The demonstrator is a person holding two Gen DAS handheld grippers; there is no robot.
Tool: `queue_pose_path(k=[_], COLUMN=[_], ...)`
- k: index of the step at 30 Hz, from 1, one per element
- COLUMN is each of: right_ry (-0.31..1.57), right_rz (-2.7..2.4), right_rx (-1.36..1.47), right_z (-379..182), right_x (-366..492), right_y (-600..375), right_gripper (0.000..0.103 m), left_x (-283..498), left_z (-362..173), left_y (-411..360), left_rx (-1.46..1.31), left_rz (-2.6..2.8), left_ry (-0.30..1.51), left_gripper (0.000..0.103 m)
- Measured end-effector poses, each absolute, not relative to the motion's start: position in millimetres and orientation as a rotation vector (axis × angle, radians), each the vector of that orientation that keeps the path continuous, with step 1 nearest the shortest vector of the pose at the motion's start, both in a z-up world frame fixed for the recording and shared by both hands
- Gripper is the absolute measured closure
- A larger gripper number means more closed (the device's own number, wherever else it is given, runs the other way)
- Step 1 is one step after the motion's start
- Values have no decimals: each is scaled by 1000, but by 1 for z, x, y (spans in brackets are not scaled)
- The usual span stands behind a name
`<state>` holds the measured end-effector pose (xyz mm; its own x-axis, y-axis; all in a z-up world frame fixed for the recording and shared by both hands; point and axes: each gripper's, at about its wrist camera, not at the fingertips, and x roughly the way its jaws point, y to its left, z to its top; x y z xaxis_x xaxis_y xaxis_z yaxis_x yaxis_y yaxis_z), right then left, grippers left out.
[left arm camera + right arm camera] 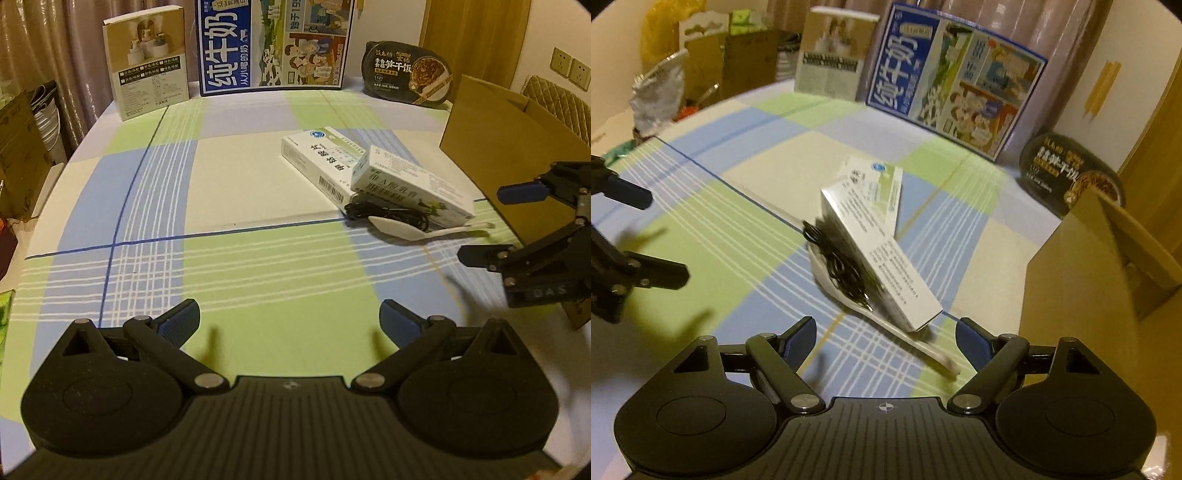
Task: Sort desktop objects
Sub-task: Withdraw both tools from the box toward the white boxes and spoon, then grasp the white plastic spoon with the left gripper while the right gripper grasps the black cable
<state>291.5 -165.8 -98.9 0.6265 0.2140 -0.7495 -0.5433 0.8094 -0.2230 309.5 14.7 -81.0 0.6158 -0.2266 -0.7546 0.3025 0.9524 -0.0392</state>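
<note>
Right now two white medicine boxes [373, 173] lie crossed on the checked cloth of the desk [229, 258], the upper one resting on the lower, with a coiled black cable [836, 258] and a white spoon [402, 227] tucked against them, just beside the open cardboard box [1078, 280]. The right gripper [886, 341] hovers over the spoon's handle, jaws apart and holding nothing. The left gripper [290, 319] hangs above bare cloth, jaws wide and empty, while a milk carton [275, 44], a beige box [147, 62] and a black meal tub [408, 75] stand at the far edge.
</note>
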Motion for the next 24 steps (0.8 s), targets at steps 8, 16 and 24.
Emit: queue_pose_path(k=[8,16,24], right_ry=[841,892,914], right_rz=[400,449,545], right_rx=[-358,-295,-272], right_z=[-120,-115,-114], right_x=[325,316,288], right_y=[-174,-181,-170], right_gripper=[22,61,95], left_x=[314,311,309], left_z=[-94,-97,-100], left_y=[24,15,11], left_rx=[20,18,-20], left_rz=[-317,-375,-403], left_ry=[854,865,872], left_gripper=[2,2,2])
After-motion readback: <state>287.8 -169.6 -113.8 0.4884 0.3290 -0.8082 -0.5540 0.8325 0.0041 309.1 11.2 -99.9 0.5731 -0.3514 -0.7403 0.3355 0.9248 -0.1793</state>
